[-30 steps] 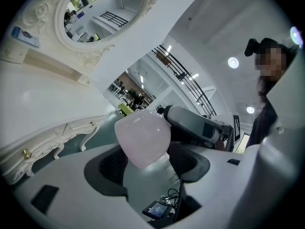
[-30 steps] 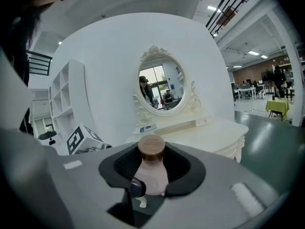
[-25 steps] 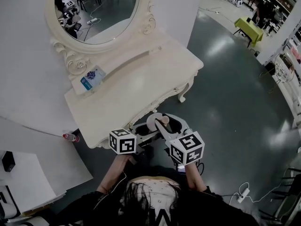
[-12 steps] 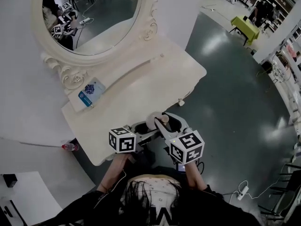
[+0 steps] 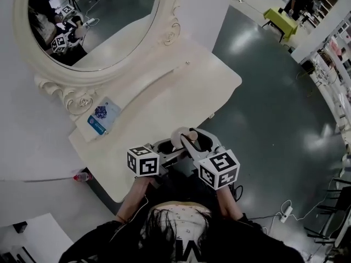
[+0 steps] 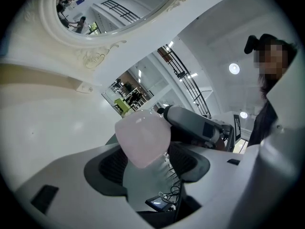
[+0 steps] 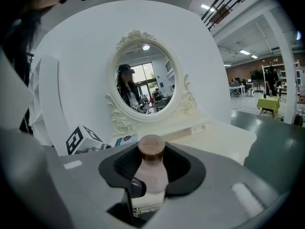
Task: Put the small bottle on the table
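Jaws of the right gripper are clamped on the small bottle. Its long axis runs up that gripper's view, with the brown cap topmost. The left gripper closes its pads on the bottle's pale pink lower end, which faces its camera. In the head view the cap lies to the right of the body, at the front edge of the cream dressing table.
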A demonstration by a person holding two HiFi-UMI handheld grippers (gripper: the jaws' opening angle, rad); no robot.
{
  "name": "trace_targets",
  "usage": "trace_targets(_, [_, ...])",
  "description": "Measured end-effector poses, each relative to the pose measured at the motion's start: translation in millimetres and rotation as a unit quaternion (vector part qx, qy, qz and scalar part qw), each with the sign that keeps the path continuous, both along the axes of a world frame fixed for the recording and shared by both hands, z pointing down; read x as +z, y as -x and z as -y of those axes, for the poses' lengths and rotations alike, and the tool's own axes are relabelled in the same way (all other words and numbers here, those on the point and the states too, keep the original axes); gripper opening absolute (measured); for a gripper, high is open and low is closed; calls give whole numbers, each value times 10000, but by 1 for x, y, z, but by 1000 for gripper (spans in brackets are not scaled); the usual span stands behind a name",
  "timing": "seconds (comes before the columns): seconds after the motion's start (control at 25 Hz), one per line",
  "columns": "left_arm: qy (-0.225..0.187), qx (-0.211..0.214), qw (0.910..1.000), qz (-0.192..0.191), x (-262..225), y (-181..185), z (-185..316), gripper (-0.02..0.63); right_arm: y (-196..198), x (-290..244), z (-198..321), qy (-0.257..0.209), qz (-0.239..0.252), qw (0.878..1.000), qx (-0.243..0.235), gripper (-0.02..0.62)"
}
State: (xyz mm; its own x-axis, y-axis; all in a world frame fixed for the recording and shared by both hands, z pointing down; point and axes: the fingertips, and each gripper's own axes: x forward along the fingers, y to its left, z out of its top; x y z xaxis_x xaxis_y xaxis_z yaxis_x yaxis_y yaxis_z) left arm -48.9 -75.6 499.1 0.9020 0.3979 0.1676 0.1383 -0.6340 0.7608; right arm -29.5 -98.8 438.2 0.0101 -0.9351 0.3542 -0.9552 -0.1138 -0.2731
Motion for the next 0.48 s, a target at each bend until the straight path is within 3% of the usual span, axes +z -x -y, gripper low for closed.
trace_targets(0.24, [112, 3, 9999, 53, 7, -18, 7, 257, -19, 8, 8, 118, 52, 9999, -2, 146])
trace_targets(0.48, [161, -353, 9992, 106, 12, -44, 24, 257, -44, 13, 27, 148, 92, 9991, -392, 146])
